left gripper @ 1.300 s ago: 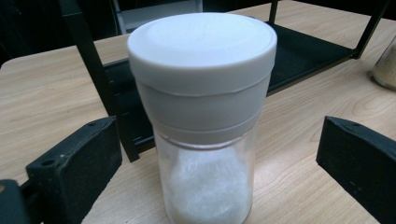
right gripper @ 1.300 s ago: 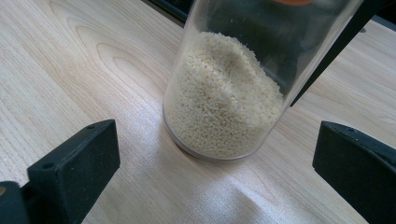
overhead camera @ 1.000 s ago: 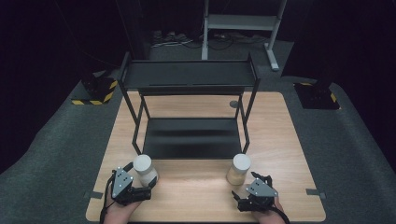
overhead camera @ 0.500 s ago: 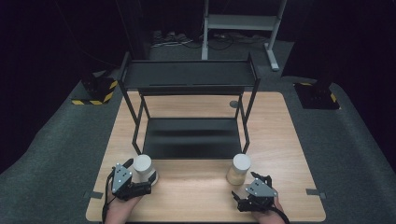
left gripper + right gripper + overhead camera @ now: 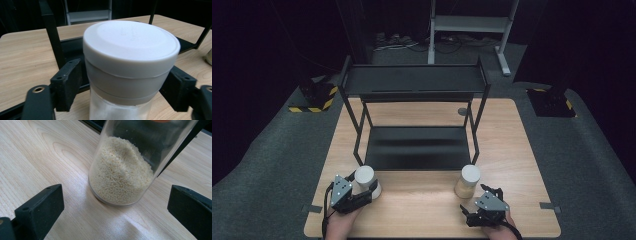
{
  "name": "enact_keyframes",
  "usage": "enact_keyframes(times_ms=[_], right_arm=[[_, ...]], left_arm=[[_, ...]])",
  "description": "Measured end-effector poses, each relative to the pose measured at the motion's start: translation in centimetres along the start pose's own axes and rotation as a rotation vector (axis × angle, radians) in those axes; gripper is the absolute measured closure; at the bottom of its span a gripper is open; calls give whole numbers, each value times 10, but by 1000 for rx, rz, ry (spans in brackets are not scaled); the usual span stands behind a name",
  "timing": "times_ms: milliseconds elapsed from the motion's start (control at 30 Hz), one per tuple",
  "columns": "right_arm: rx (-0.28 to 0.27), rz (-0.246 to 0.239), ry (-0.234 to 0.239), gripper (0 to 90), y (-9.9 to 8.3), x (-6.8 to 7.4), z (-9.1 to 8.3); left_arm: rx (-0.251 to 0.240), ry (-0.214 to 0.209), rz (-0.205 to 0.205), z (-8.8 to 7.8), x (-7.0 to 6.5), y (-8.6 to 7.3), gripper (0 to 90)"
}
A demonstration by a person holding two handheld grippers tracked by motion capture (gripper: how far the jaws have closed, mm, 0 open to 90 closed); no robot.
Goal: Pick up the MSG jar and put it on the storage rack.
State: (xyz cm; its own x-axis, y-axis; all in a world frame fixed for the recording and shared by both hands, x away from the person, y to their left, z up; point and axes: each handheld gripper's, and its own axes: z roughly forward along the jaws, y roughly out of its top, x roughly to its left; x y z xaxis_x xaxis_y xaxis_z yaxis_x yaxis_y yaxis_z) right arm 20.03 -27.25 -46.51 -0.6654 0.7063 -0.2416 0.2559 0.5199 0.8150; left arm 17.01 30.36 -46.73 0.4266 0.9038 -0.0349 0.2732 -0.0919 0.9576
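Right gripper view crops the jar (image 5: 122, 170) top.

Dark lab or studio, black curtains, wooden table (image 5: 512, 150), hazard-striped stand bases (image 5: 314, 97)

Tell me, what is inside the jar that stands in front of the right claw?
The clear jar holds small pale grains, heaped in its lower part and sloped to one side. Its upper part is cut off at the top of the right gripper view.
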Motion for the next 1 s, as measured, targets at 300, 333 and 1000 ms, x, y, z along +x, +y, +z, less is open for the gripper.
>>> enact_keyframes(times_ms=[300,333,1000], right_arm=[[-2,5,2,0,0,-1,0],[-2,7,3,0,0,-1,0],[-5,8,2,0,-1,-1,0]], left_arm=[[-7,-16,16,-1,0,-2,344],[-7,-15,16,-1,0,-2,345],[-2,-23,25,-10,-5,15,346]])
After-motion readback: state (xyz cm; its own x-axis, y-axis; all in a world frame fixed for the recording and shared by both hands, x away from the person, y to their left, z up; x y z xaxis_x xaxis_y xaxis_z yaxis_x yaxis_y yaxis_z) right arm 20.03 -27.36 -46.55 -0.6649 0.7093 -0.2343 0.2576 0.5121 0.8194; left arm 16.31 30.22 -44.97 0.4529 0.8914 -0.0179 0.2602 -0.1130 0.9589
